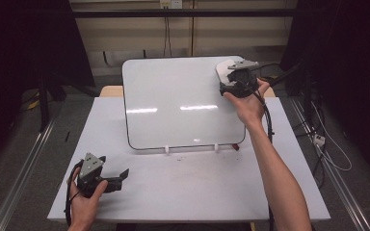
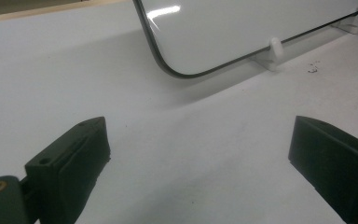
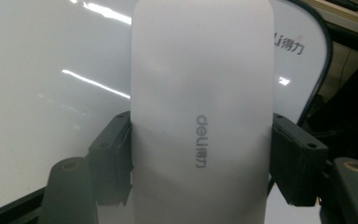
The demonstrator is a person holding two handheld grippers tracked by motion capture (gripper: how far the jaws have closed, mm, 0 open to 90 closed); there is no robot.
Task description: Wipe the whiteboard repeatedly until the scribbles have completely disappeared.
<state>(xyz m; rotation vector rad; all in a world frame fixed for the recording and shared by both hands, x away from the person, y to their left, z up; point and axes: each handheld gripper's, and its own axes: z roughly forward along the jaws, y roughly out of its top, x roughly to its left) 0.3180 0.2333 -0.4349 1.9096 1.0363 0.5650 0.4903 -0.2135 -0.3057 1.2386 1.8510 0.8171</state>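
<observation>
A white eraser [image 3: 200, 70] with grey lettering on its back is clamped between the jaws of my right gripper [image 3: 200, 158], one jaw on each long side. In the high view that right gripper [image 1: 230, 77] holds the eraser [image 1: 223, 67] at the far right corner of the whiteboard [image 1: 173, 101]. The whiteboard [image 3: 37, 93] lies tilted on the table, its glossy surface blank. My left gripper [image 1: 120, 175] rests low near the table's front left, away from the board. Its jaws [image 2: 200, 154] stand wide apart with only bare table between them.
The board's near edge sits on two small white stands [image 1: 167, 149] [image 2: 275, 49]. A small red object [image 1: 235, 146] lies at the board's near right corner. The white table [image 1: 173, 192] has faint dark specks in front of the board. Cables hang off the right side.
</observation>
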